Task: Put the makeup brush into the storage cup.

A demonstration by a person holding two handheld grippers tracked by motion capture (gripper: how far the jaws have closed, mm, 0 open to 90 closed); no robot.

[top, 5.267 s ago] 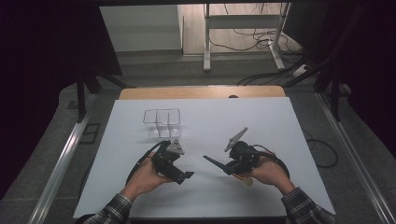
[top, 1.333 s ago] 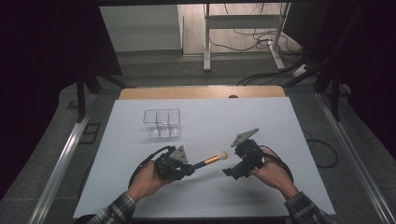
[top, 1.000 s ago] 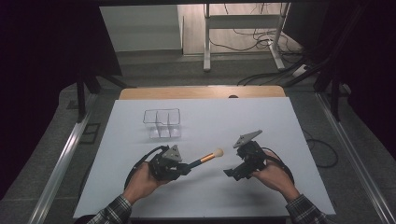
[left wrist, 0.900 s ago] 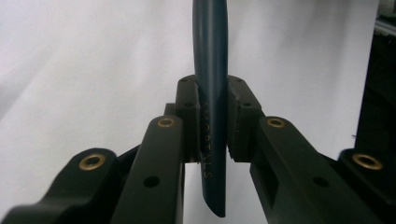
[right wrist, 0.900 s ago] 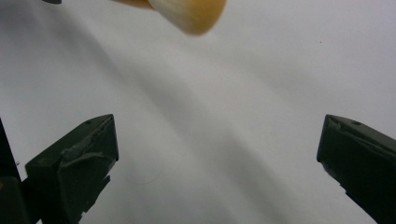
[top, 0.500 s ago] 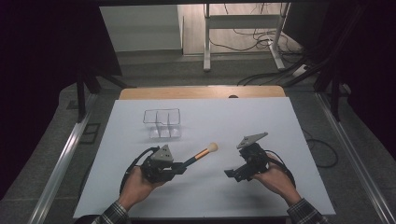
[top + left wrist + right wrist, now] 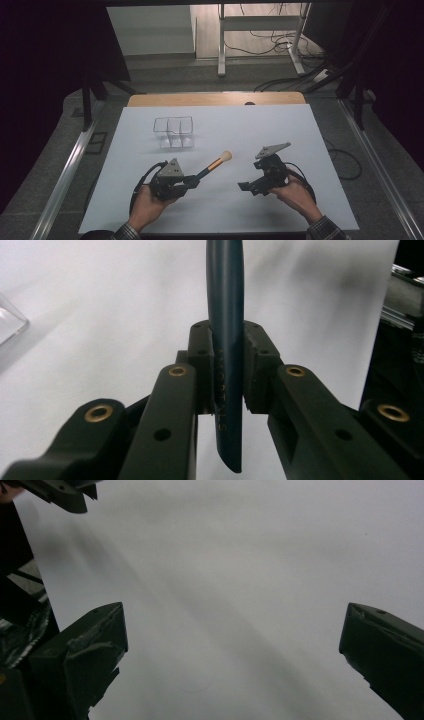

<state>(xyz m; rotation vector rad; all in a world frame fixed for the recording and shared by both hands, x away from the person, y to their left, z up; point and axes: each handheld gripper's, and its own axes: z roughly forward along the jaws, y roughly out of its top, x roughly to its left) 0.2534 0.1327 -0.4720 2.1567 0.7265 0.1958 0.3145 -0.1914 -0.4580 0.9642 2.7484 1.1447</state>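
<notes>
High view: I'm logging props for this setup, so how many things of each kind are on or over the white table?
Makeup brush, dark handle, held in the left gripper: 1
Clear divided organizer: 1
Handheld grippers, counting the open right gripper: 2
Total: 4

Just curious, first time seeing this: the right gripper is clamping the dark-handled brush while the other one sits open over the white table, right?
Not quite. The left gripper clamps the brush, as the left gripper view shows; the right gripper is the open one over the white table.
</notes>
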